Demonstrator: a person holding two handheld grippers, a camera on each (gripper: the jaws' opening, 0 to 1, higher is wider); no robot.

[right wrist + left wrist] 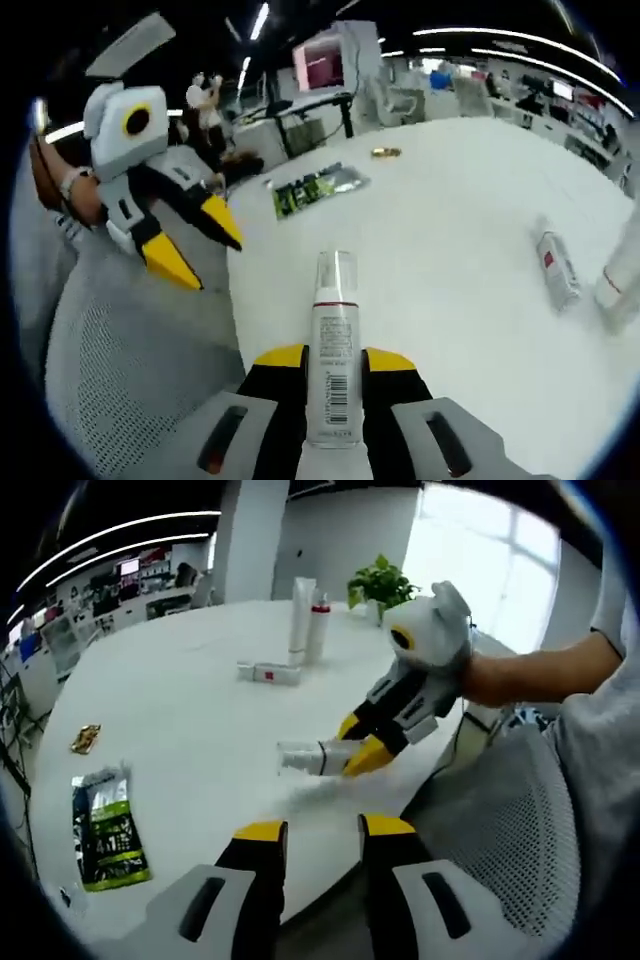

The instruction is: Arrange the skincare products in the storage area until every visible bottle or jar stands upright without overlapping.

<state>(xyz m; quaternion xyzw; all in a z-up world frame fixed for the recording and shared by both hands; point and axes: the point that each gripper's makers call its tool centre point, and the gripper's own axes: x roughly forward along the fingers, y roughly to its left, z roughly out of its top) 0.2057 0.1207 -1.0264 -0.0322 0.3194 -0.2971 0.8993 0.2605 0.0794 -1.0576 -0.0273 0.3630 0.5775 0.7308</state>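
The right gripper (335,365) pinches a bottle (335,345) lying lengthwise along its jaws over the worktop (460,230) edge, while the left gripper (320,830) hangs spread nearby.

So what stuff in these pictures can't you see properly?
- Held bottle, right gripper view: its base is cut off by the bottom edge; label print too small to read.
- Same bottle, left gripper view: the right gripper hides its rear end.
- Tube, right gripper view: cut off by the right edge.
- Green packet, left gripper view: print too blurred to read.
- Lying bottle, left gripper view: label too small to read.
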